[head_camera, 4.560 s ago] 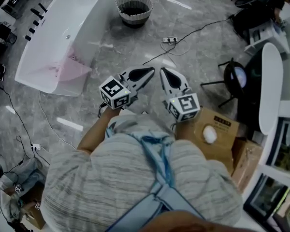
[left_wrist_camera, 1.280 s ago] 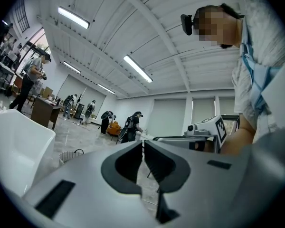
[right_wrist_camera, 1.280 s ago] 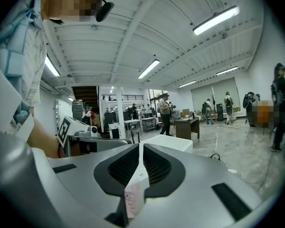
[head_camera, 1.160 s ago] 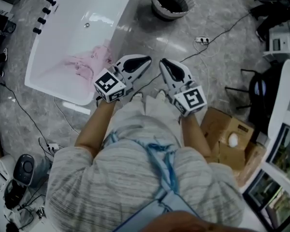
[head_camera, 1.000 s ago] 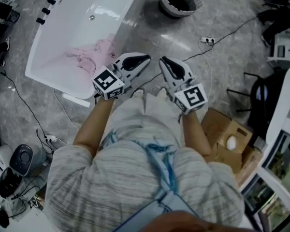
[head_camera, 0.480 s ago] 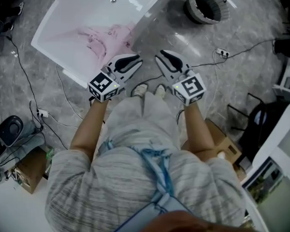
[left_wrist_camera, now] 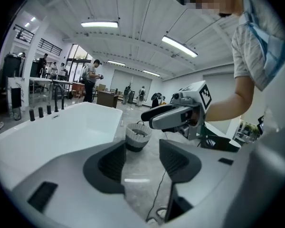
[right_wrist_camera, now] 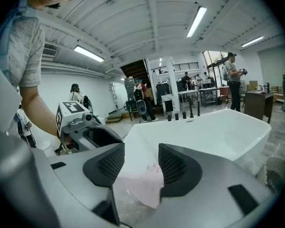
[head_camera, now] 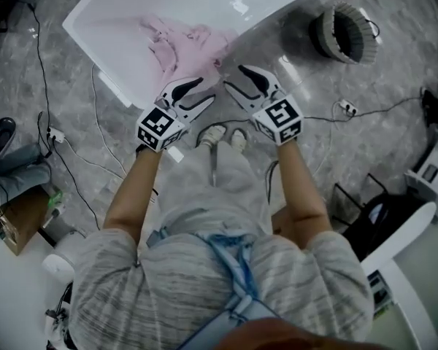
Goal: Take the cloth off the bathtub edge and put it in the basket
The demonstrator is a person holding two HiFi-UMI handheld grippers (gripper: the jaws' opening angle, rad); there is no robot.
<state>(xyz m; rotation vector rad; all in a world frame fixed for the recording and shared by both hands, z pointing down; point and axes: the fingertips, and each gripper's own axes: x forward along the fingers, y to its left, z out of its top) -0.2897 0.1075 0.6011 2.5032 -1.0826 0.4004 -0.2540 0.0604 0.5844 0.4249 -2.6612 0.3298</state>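
Far left, black cables point(head_camera: 40, 79) trailed over the grey marble floor point(head_camera: 379, 152), clear of your reach. The long white bathtub point(head_camera: 117, 31) ran diagonally across the top of the head view. The pale pink cloth point(head_camera: 186, 42) lay bunched toward its left end, with one corner hung over the rim facing you. Its long axis ran across that rim, from inside the tub out toward you.

Your left gripper point(head_camera: 204, 90) had just been opening its jaws. They stood at a medium gap with nothing between them, and its own view looked along the tub wall at the basket, not the cloth.

Your right gripper point(head_camera: 232, 79) had also just been opening to a medium gap, empty. The hanging pink corner sat framed in that gap just ahead, pads not yet on it. So I'd say right was the better-placed one, reach nearly done and grasp next. Nothing stood between claws and cloth; only the rim itself to avoid knocking.

Far right, the round grey-and-white woven basket point(head_camera: 361, 31) stood on the floor beside the tub, well apart from the cloth. A white power strip point(head_camera: 347, 108) lay near it, a likely snag on the carry.
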